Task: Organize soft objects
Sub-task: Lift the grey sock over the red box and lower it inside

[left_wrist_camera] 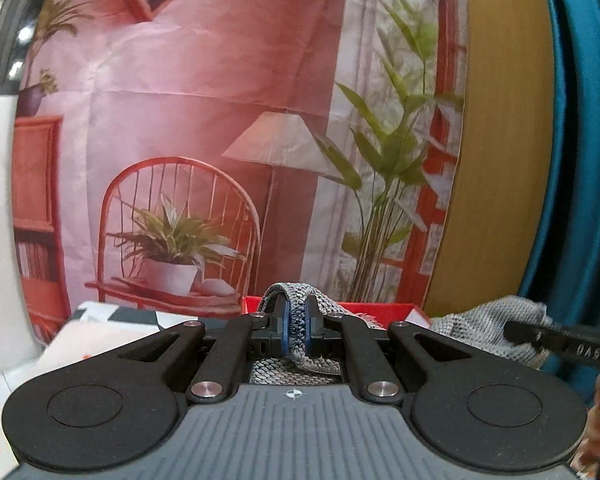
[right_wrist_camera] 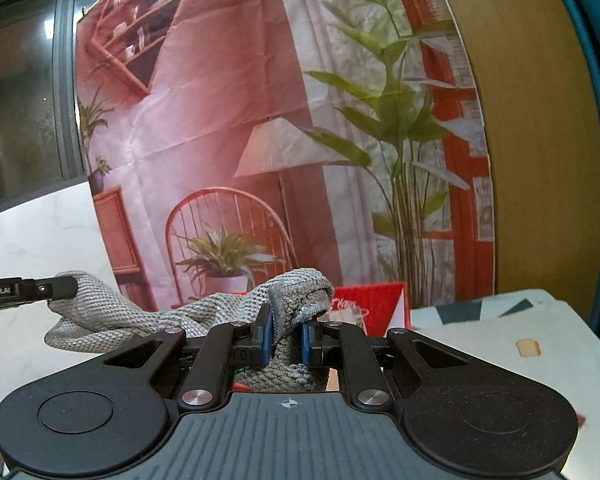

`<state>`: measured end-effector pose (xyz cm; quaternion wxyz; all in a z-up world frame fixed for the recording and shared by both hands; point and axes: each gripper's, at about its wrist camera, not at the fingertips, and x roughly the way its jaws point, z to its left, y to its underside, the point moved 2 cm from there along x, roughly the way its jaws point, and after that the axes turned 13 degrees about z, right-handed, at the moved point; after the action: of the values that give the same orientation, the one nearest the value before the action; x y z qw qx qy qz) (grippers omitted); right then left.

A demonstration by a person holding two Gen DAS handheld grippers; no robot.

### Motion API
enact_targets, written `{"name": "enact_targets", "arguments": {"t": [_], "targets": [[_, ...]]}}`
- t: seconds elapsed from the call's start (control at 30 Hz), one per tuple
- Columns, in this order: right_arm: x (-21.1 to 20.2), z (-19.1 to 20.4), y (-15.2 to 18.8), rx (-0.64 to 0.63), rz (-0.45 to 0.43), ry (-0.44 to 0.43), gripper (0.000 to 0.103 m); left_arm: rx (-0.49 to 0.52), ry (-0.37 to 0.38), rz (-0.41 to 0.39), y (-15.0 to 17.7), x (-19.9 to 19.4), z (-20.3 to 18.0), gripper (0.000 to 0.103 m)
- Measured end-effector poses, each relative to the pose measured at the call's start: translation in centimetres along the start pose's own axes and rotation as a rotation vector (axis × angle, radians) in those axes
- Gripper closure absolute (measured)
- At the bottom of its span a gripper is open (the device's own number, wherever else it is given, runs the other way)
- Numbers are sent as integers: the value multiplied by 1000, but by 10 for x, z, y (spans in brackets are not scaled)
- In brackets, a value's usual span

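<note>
A grey knitted cloth (left_wrist_camera: 296,322) is held up in the air between both grippers. My left gripper (left_wrist_camera: 296,332) is shut on one end of it; the blue pads pinch a fold. The cloth's other end (left_wrist_camera: 488,328) shows at the right with the right gripper's finger on it. My right gripper (right_wrist_camera: 286,336) is shut on a bunched part of the cloth (right_wrist_camera: 296,300). The cloth stretches left to the left gripper's finger (right_wrist_camera: 56,286), which pinches the far end.
A red box (right_wrist_camera: 374,306) stands behind the cloth, also seen in the left wrist view (left_wrist_camera: 380,310). A printed backdrop (left_wrist_camera: 220,120) of a room hangs behind. A patterned white cloth surface (right_wrist_camera: 500,340) lies at the right, with a white surface (left_wrist_camera: 4,380) at the left.
</note>
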<state>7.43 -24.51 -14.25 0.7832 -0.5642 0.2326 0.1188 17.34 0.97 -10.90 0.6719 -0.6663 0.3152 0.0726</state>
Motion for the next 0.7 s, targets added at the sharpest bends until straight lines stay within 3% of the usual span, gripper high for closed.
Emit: {"name": "enact_targets", "arguments": {"t": [0.3, 0.7], "targets": [[54, -17, -27, -33, 56, 43, 90, -30, 26, 94, -12, 70, -1, 95], [126, -35, -29, -47, 208, 71, 90, 5, 26, 215, -18, 137, 5, 95]]}}
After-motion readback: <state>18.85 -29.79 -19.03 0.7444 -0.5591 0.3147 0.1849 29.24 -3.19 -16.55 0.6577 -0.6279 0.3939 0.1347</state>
